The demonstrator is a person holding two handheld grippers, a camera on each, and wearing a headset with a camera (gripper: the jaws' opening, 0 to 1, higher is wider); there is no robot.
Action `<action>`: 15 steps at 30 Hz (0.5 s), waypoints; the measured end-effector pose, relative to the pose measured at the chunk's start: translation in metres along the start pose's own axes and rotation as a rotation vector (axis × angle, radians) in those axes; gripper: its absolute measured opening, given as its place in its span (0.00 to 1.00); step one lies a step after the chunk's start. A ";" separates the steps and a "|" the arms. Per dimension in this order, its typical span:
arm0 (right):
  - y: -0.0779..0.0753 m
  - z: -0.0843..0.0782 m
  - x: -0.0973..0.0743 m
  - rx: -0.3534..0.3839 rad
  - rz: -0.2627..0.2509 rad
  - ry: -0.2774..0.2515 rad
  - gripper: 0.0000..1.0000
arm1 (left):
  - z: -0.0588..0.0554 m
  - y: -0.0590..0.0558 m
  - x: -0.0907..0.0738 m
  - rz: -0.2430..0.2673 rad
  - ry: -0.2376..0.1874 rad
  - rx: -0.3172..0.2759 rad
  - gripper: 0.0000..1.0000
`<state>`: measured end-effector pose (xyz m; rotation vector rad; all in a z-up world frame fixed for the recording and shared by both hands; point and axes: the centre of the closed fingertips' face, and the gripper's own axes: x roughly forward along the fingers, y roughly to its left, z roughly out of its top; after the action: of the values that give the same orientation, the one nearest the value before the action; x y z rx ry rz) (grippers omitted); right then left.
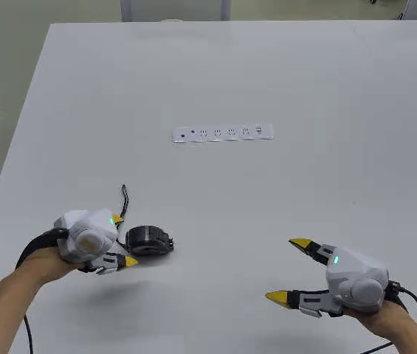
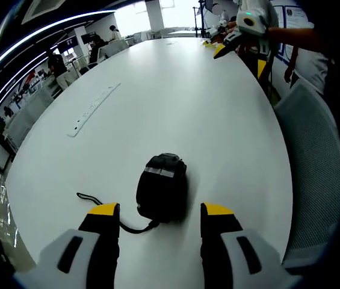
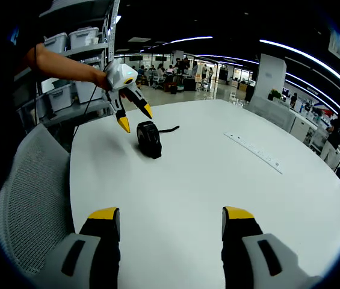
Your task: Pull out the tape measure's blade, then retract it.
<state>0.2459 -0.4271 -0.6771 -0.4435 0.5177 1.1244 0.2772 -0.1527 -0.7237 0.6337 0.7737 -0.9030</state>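
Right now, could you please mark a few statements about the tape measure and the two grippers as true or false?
1. The left gripper is open, with the tape measure lying just ahead of its jaws. True.
2. The right gripper is clamped on the tape measure's blade. False: it is open and empty, well apart from the tape measure.
3. The blade is drawn out across the table. False: no blade is out; a thin black strap trails from the case.
4. A white power strip lies farther from the person than the tape measure. True.
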 end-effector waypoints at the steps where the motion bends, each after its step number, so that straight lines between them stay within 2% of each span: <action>1: 0.000 0.000 0.001 -0.005 0.006 0.003 0.68 | 0.000 0.000 0.002 -0.005 0.004 0.010 0.50; 9: -0.002 0.006 0.014 -0.068 0.046 0.007 0.63 | 0.004 0.004 0.012 -0.037 0.032 0.065 0.44; 15: -0.002 0.011 0.027 -0.109 0.087 0.006 0.61 | 0.005 0.000 0.021 -0.081 0.064 0.114 0.40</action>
<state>0.2586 -0.4016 -0.6839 -0.5227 0.4863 1.2392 0.2875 -0.1657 -0.7378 0.7382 0.8140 -1.0105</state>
